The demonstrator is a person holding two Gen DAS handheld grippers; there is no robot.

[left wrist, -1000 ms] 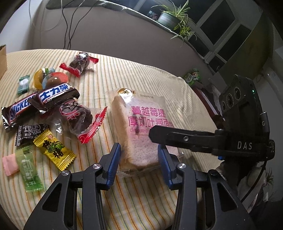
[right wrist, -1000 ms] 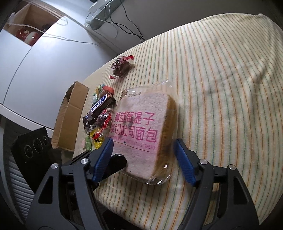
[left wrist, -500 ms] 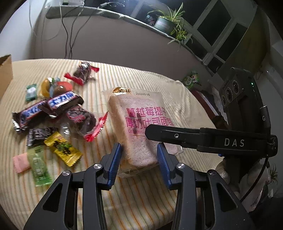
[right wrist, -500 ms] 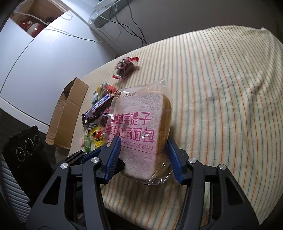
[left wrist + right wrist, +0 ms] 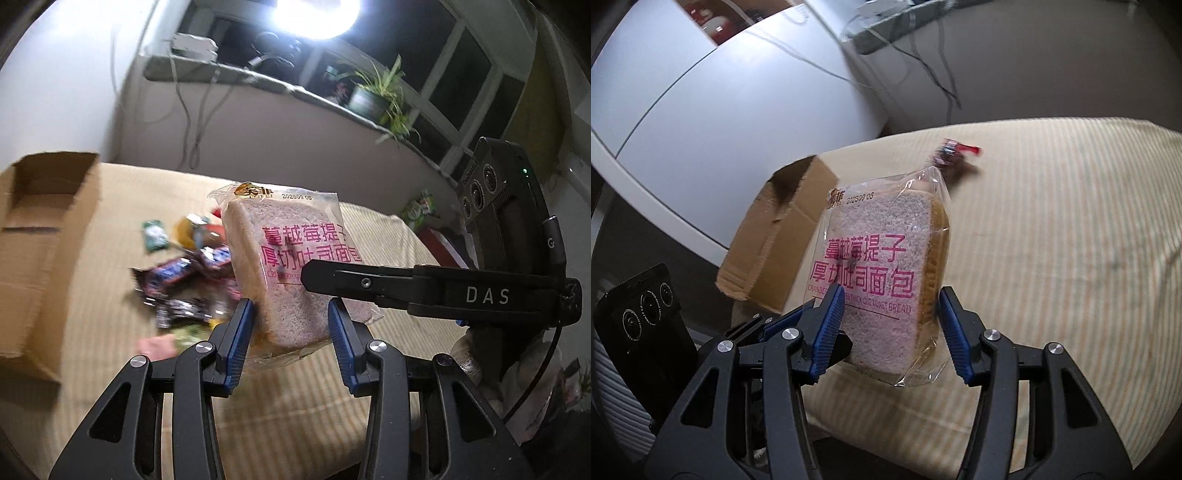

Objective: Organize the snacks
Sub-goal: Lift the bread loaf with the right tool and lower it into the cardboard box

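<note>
A clear bag of thick-cut toast bread with pink lettering (image 5: 284, 266) is lifted off the striped tablecloth, standing upright. My left gripper (image 5: 291, 317) is shut on its lower end. My right gripper (image 5: 890, 314) is shut on the same bread bag (image 5: 886, 266) from the other side; one of its fingers (image 5: 369, 282) crosses the left wrist view. An open cardboard box (image 5: 40, 236) stands at the left, also seen in the right wrist view (image 5: 775, 240). A blurred pile of candies and chocolate bars (image 5: 184, 273) lies between box and bread.
A red-wrapped dark snack (image 5: 955, 153) lies alone further back on the table (image 5: 1071, 240). A windowsill with cables and a potted plant (image 5: 376, 96) runs behind the table. A white cabinet (image 5: 701, 129) stands beyond the box. The table's near edge is close below both grippers.
Both grippers closed on the bread bag and raised it from lying flat on the cloth to upright in the air. The views swung towards the cardboard box.
</note>
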